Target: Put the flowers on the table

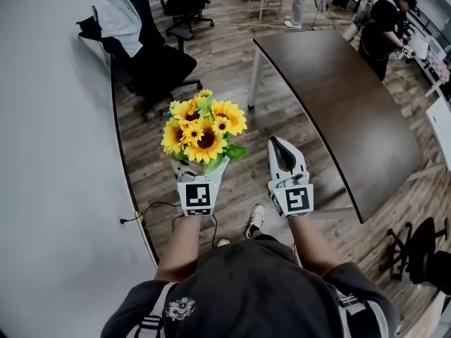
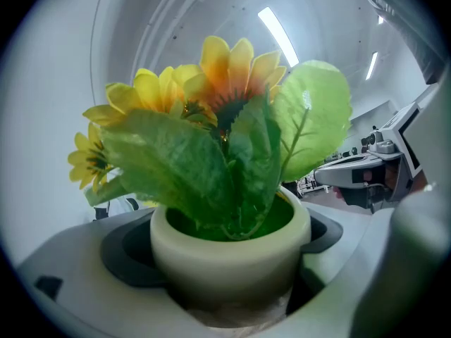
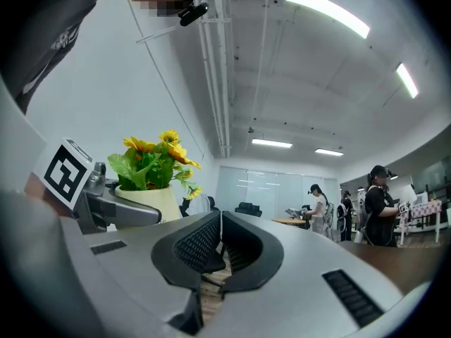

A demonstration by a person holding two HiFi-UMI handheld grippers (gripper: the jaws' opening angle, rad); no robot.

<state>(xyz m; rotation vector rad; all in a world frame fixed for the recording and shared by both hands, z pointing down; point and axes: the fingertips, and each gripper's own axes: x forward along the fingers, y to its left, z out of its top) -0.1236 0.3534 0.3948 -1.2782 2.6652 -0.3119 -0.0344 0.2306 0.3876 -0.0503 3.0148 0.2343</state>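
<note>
Sunflowers (image 1: 203, 127) in cream pot (image 2: 230, 255), pot pinched between jaws of left gripper (image 1: 200, 171), held upright in mid-air over wood floor (image 1: 232, 189), left of dark table (image 1: 352, 104) and well apart from it. Right gripper (image 1: 280, 146) just beside, jaws pressed together, nothing between them, also over floor short of table's edge. Black office chair (image 1: 158, 69) farther back by white wall. Person (image 1: 384, 27) standing at table's far end.
</note>
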